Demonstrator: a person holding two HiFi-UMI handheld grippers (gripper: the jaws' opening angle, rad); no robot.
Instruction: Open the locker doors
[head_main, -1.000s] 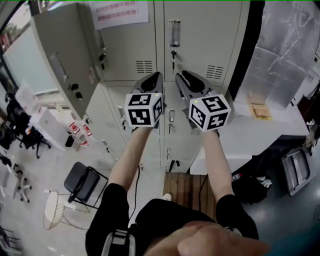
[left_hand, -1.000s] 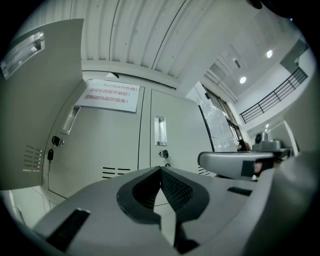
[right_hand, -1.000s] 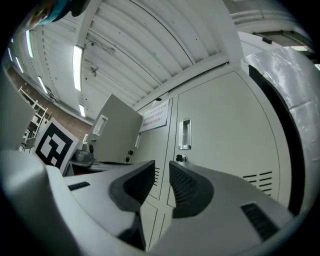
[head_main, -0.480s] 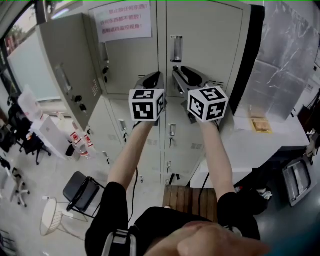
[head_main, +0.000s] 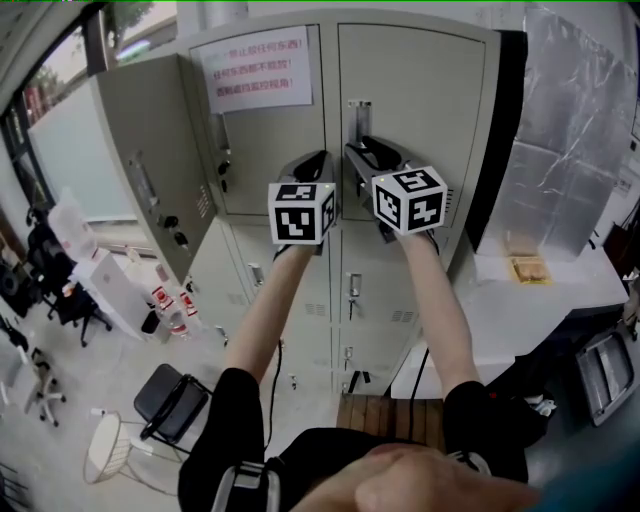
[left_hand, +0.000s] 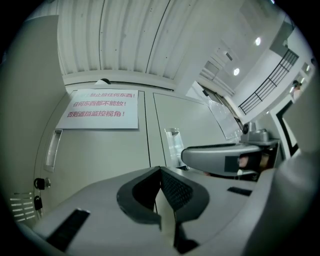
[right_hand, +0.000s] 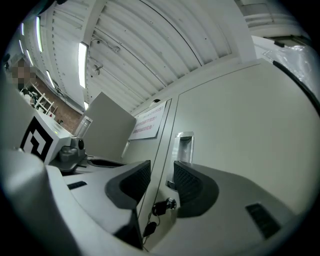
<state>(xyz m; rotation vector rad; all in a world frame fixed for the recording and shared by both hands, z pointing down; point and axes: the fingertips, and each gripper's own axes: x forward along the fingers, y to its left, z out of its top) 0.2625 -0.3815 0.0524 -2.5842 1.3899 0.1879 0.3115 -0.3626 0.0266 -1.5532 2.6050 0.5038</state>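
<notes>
Overhead, the head view has both arms raised to the top row of lockers. The left tongs (head_main: 318, 158) and the right tongs (head_main: 362, 150) sit side by side at centre frame. The right ones are just below the recessed metal pull handle (head_main: 358, 110) of the pale grey steel locker door (head_main: 415, 110), which is closed at upper right. Beside it is a closed door with a white paper notice with red print (head_main: 258, 72). An open grey locker door (head_main: 150, 160) already stands swung out at upper left.

In the left gripper view, the left tongs are pressed together with nothing between them. They point at the noticed door and touch nothing.

In the right gripper view, the right tongs are spreading apart and are empty. The door's edge runs up through the gap, the handle shows just above the pads, and a small lock with a dark key (right_hand: 162, 205) hangs low between them.

As I judge it, the right tongs should rise a little so one pad enters the handle recess. They should then close firmly and pull straight out, keeping clear of the dangling key.
</notes>
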